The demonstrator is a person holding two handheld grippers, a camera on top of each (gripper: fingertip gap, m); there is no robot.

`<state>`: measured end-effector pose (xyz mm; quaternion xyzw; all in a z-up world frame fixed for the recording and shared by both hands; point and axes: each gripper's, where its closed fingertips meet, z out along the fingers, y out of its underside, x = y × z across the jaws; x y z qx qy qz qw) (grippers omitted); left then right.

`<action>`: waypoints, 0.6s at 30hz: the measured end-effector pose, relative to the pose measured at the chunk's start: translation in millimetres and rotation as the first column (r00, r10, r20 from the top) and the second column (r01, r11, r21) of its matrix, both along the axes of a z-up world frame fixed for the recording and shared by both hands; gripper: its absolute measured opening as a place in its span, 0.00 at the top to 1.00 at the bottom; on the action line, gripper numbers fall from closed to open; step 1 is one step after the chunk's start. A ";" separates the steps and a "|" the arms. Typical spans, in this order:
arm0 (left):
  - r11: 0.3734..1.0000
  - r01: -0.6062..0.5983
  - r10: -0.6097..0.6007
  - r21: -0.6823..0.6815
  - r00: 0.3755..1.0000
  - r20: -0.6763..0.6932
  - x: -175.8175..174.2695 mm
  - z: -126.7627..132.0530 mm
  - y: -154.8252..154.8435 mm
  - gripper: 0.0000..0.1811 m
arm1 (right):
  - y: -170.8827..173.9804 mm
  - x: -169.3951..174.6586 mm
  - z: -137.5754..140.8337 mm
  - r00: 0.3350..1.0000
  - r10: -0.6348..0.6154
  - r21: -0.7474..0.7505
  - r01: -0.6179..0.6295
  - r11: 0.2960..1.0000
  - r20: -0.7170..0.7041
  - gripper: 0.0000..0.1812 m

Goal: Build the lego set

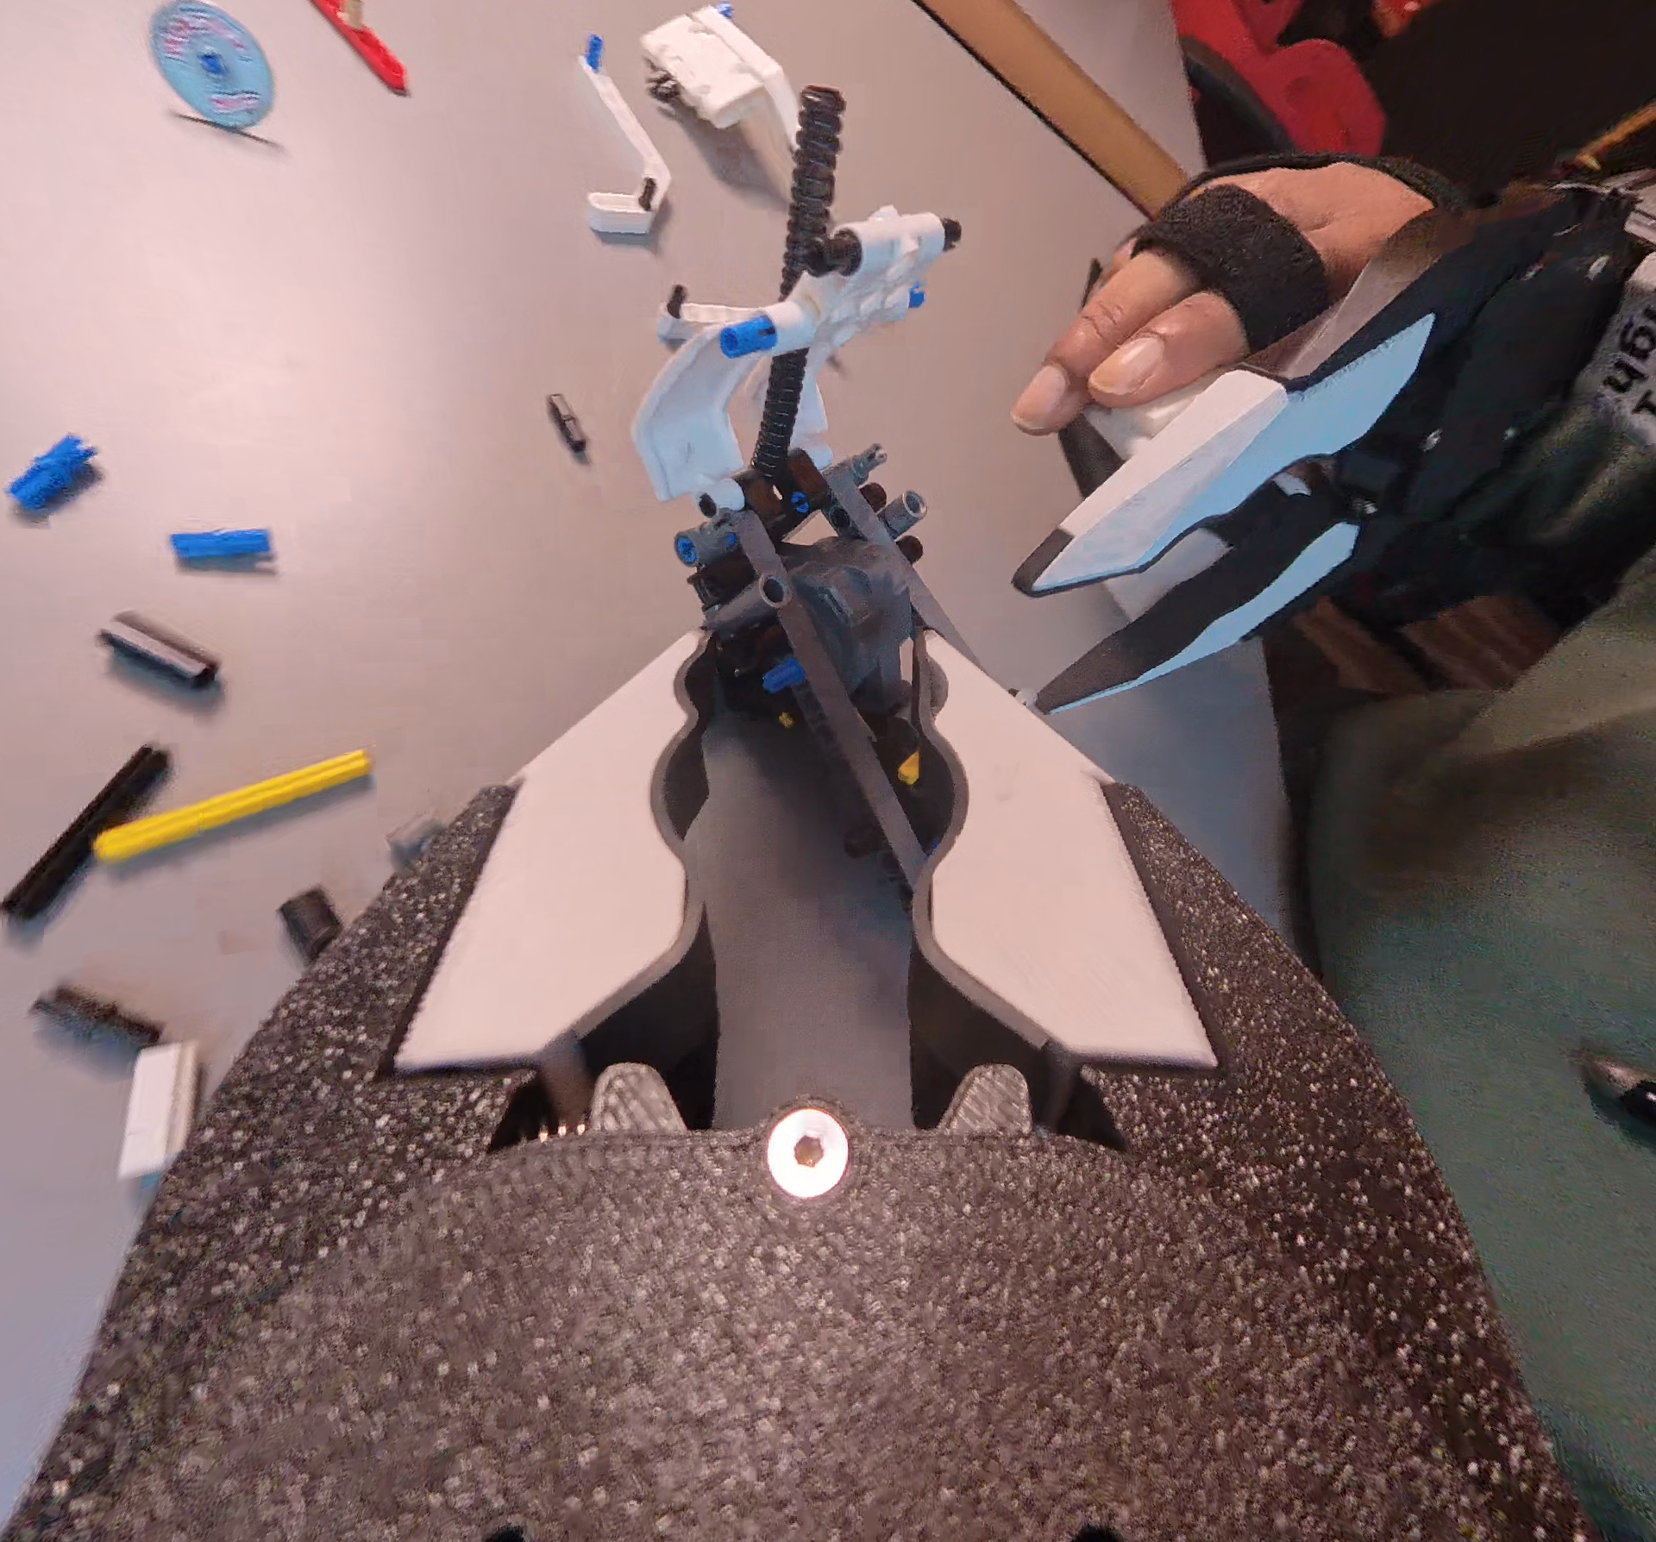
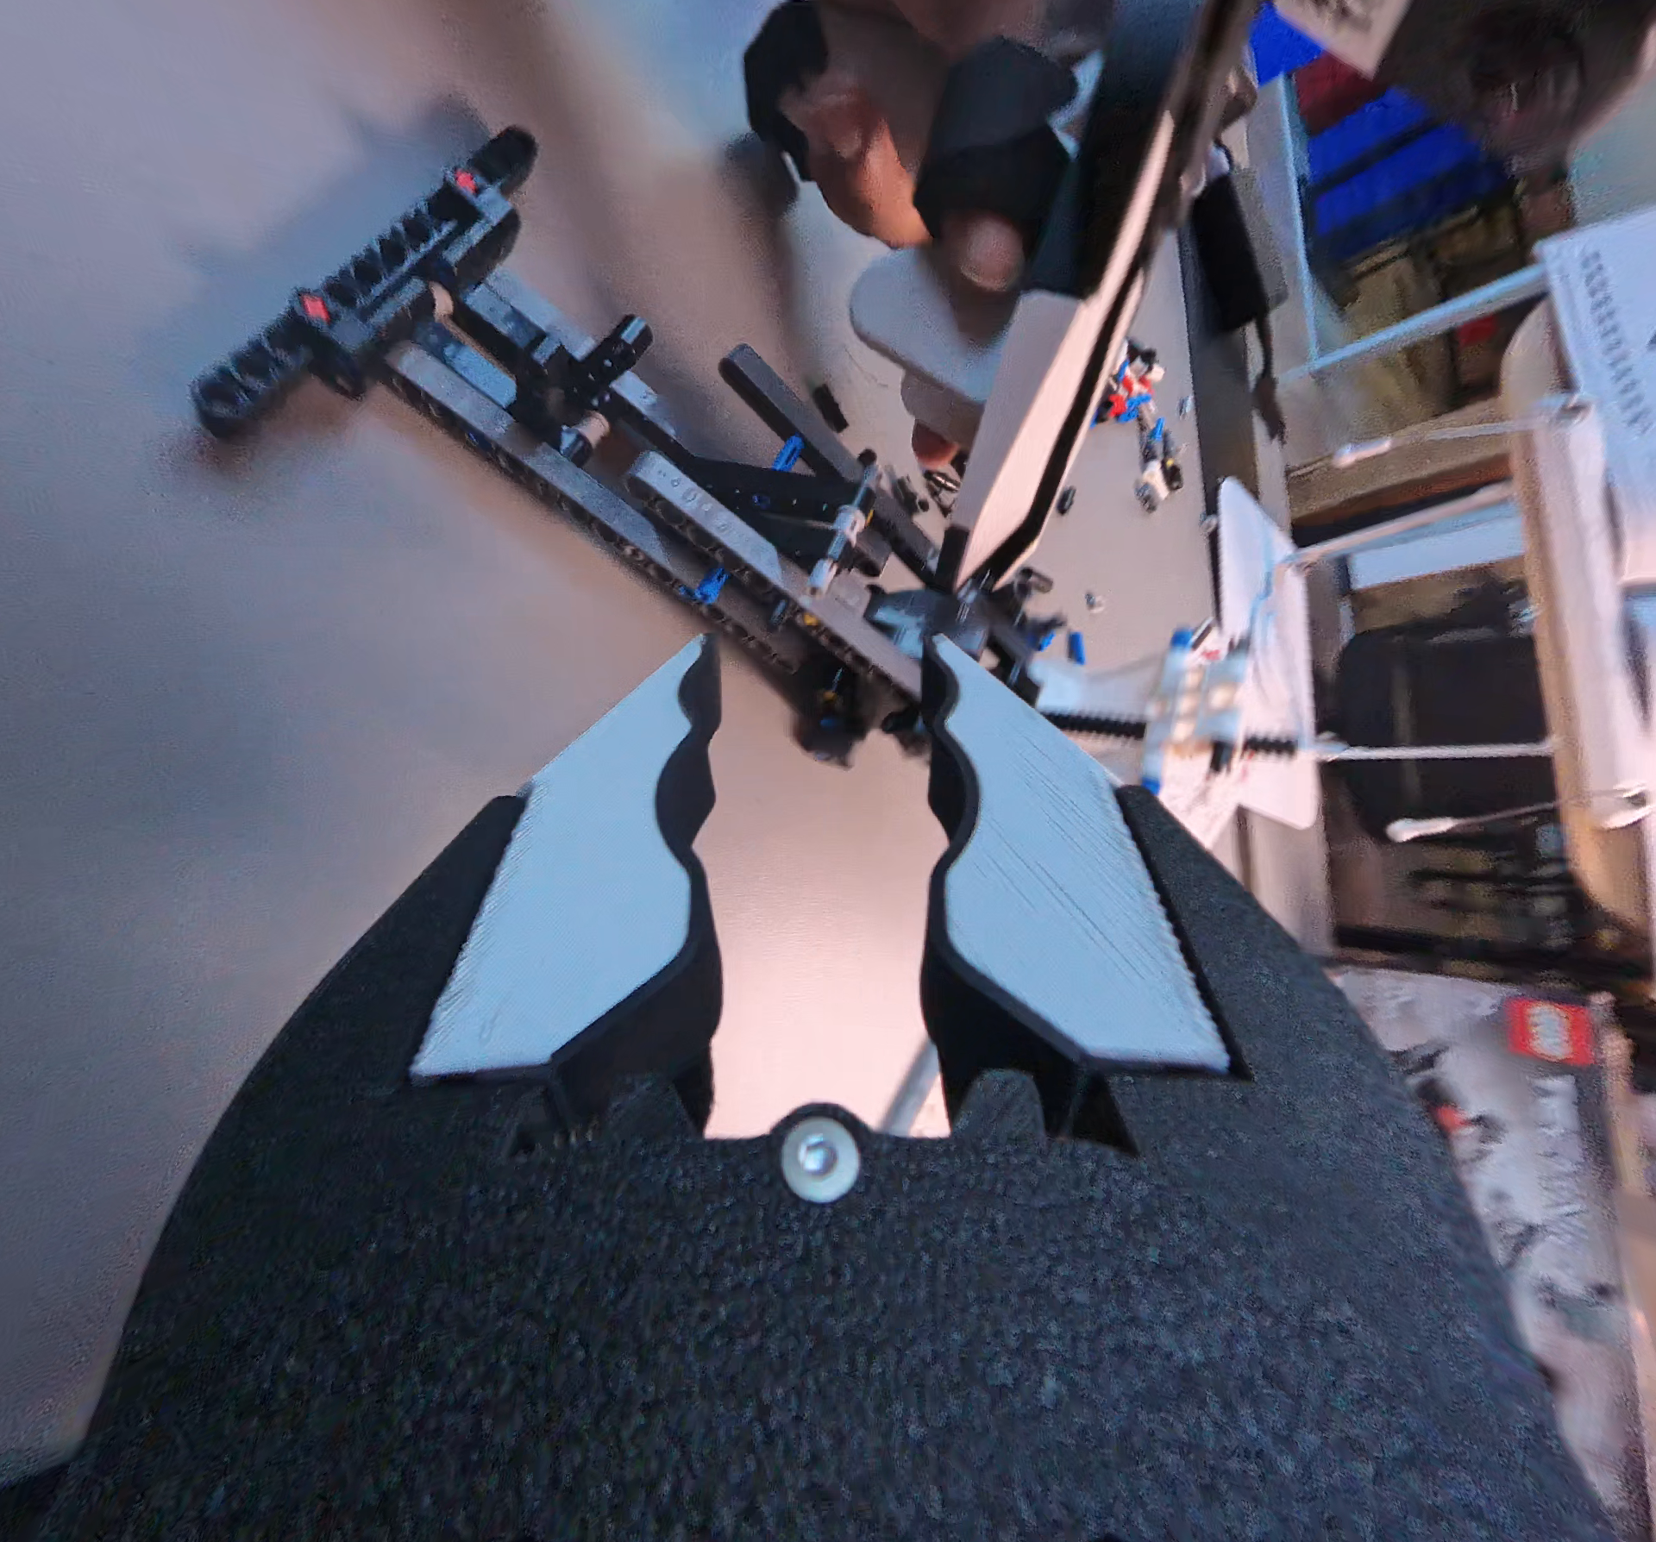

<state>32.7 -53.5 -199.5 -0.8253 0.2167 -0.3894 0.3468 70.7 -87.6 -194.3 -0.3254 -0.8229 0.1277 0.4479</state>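
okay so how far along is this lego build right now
Partly built. Done: a long dark frame with a white section and black ribbed hose attached. In hand: the left gripper has its jaws shut on that assembly; the right gripper is open, empty. Left: loose blue pins, yellow axle and white pieces on the table.

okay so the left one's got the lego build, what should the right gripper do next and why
Probably ease the right gripper in toward the lego build and steady its white top section. Its fingers are open and empty beside the build, which the left gripper grips only at its dark base.
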 end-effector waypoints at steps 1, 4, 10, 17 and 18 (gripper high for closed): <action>0.999 0.051 -0.051 0.007 0.999 0.010 8.2 0.0 0.8 0.76 | -0.5 -1.4 -0.2 1.000 0.028 0.071 -0.029 0.997 0.006 0.73; 0.986 0.154 -0.154 0.057 0.988 0.000 24.5 5.0 5.3 0.73 | -4.8 2.1 -10.3 0.993 0.078 0.133 -0.089 0.987 0.086 0.71; 0.981 0.088 -0.062 0.174 0.987 -0.150 1.2 25.9 -0.3 0.65 | 3.3 2.0 -30.2 0.986 0.077 0.191 -0.105 0.976 0.151 0.72; 0.979 -0.011 0.065 0.206 0.964 -0.259 -32.7 17.9 -54.1 0.59 | 19.8 -8.0 -26.7 0.993 -0.010 0.216 -0.015 0.976 0.115 0.80; 0.979 -0.007 0.061 0.202 0.962 -0.265 -32.5 13.8 -61.8 0.57 | 24.0 -8.4 -26.9 0.993 -0.048 0.221 0.023 0.975 0.111 0.81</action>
